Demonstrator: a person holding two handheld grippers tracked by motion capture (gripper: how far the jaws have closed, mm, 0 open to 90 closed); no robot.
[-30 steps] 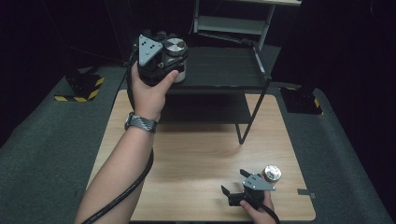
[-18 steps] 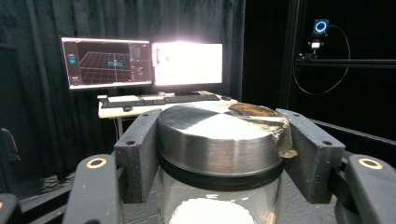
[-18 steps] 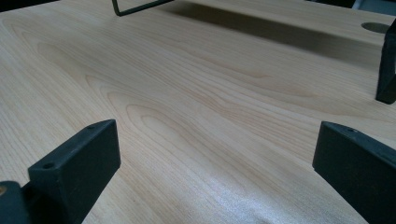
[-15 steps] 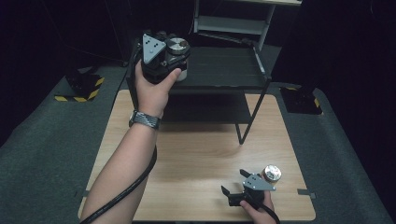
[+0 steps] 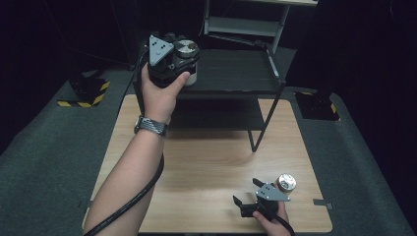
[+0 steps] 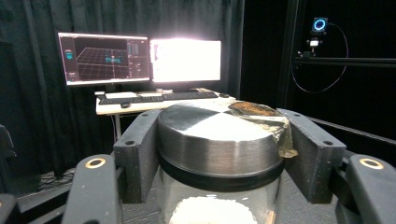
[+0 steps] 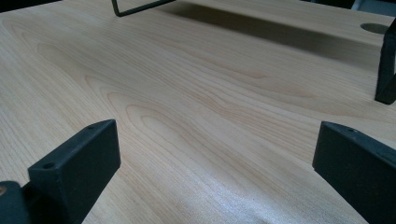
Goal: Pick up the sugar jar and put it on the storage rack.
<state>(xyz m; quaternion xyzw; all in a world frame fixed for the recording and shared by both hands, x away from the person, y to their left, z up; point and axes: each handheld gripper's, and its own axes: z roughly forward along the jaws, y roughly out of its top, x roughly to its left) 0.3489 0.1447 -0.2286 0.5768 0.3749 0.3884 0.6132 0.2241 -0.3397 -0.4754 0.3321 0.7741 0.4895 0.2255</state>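
Left gripper clamped on jar just below its metal lid, over rack shelf; right gripper apart, idle above table; smooth glass, likely slip if grip eases.

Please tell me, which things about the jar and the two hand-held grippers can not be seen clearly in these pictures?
- Jar: its base is cut off by the bottom edge of the left gripper view; in the high view the left hand-held gripper covers it, so contact with the black shelf cannot be told.
- White contents: partly cut off, too blurred to identify.
- Right hand-held gripper: jaw bases cut off in its own view.
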